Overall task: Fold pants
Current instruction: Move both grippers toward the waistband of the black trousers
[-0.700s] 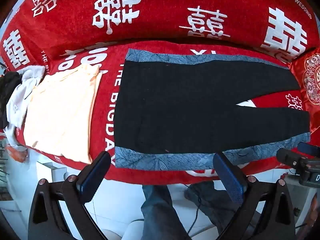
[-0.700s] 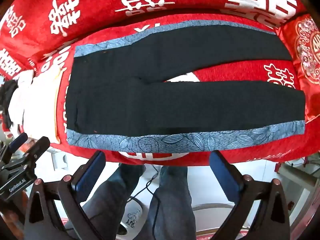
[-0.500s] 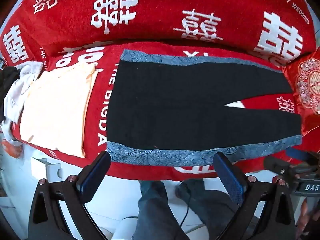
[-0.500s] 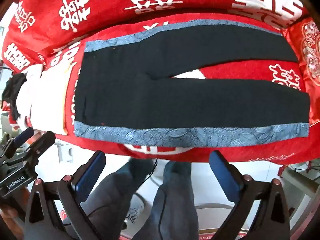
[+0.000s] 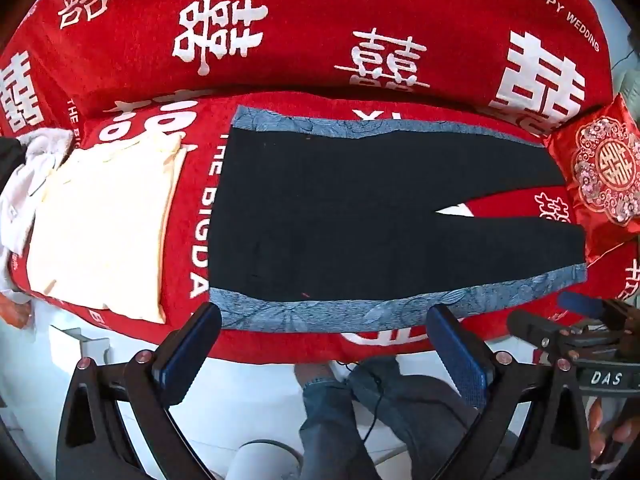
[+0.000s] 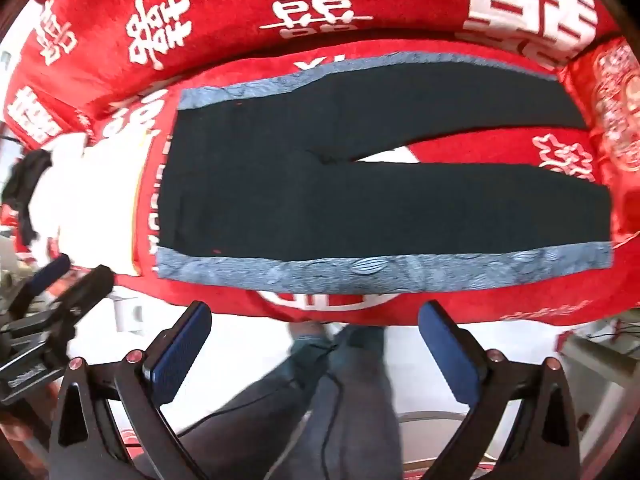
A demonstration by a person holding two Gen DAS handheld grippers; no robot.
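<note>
- Pants [image 5: 360, 216], black with 2 blue-grey patterned side bands, lie flat and unfolded on the red sofa cover [image 5: 320, 20], waistband beside a cream folded garment [image 5: 100, 224].
- Left gripper [image 5: 320, 344] spread wide, holding nothing.
- Right gripper [image 6: 314, 336] likewise wide apart, holding nothing.

"HAPPY WEDDING", "THE BIGDAY" on red sofa cover [image 5: 320, 20], "DAS" on right tool [image 5: 576, 322]

The pants [image 5: 360, 216] were black with a grey-blue leaf-patterned stripe along each outer side, the sofa cover [image 5: 320, 20] was red with white characters and letters, the folded cloth [image 5: 100, 224] was pale cream, and the cushion [image 5: 604, 172] was red with a round ornament.
</note>
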